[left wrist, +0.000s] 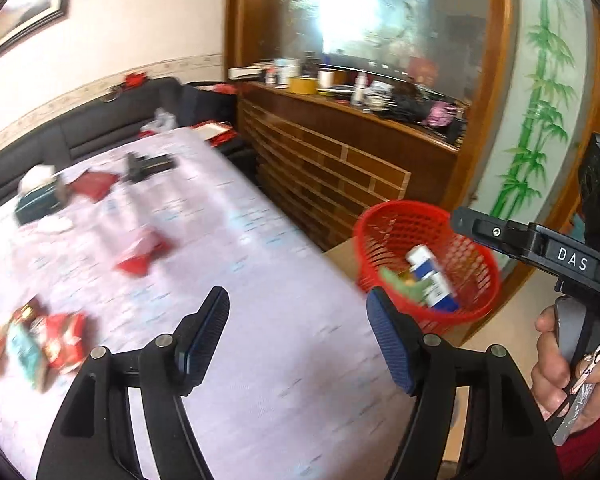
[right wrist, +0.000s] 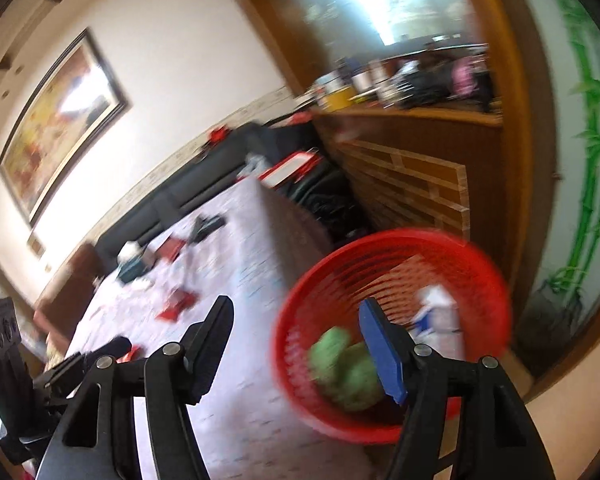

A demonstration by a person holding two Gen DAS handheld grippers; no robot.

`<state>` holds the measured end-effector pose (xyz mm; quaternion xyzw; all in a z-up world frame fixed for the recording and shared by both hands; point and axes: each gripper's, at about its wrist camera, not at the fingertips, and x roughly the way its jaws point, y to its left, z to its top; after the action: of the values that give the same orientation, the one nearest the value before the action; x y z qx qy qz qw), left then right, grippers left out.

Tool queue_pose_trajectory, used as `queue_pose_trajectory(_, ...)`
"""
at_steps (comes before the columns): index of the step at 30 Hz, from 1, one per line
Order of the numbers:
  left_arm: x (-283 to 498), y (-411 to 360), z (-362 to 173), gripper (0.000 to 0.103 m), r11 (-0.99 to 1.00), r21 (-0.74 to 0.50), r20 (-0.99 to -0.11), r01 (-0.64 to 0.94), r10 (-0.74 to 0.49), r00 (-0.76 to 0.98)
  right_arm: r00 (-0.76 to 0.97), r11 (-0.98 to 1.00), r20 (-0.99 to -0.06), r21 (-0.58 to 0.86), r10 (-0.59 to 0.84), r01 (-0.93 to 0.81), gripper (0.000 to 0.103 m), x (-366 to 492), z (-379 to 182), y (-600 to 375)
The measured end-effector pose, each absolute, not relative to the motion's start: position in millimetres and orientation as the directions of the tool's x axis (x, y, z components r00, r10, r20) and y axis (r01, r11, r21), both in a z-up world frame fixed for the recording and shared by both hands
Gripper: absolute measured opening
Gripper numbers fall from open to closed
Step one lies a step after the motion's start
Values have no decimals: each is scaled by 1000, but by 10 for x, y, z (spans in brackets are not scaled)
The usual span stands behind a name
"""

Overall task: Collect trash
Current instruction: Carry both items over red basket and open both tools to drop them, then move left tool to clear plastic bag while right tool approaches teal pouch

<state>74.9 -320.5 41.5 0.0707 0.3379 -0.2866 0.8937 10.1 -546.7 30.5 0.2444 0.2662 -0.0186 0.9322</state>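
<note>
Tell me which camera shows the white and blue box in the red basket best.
The left wrist view: the box is fairly sharp inside the basket. The right wrist view shows it only as a blur behind a tool finger.

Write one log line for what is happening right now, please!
left gripper open, empty | right gripper open, empty | red basket holds box, green wrapper | wrappers on table

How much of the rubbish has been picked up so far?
Partly done. The red basket already holds a blue-and-white carton and something green. Both the left gripper and the right gripper are open and empty. Red wrappers and packets remain on the table.
</note>
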Motion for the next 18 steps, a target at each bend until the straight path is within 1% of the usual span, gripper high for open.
queue_pose_trajectory(3, 751, -2758, 373, 70, 859, -83, -655, 505, -429, 622, 835, 897, -524, 432, 165, 94, 72, 254, 252, -5050)
queue_pose_trajectory(8, 818, -1931, 315, 70, 923, -78, -665, 376, -329, 670, 797, 912, -550, 410, 250, -3, 72, 437, 155, -4472)
queue_pose_trajectory(12, 956, -1169, 326, 70, 969, -77, -672, 235, -225, 706, 757, 917, -574, 392, 311, -80, 72, 555, 112, -4027)
queue_pose_trajectory(18, 1265, 73, 364, 70, 996, -85, -674, -30, -35, 738, 736, 923, -586, 360, 337, -137, 72, 608, 110, -3635)
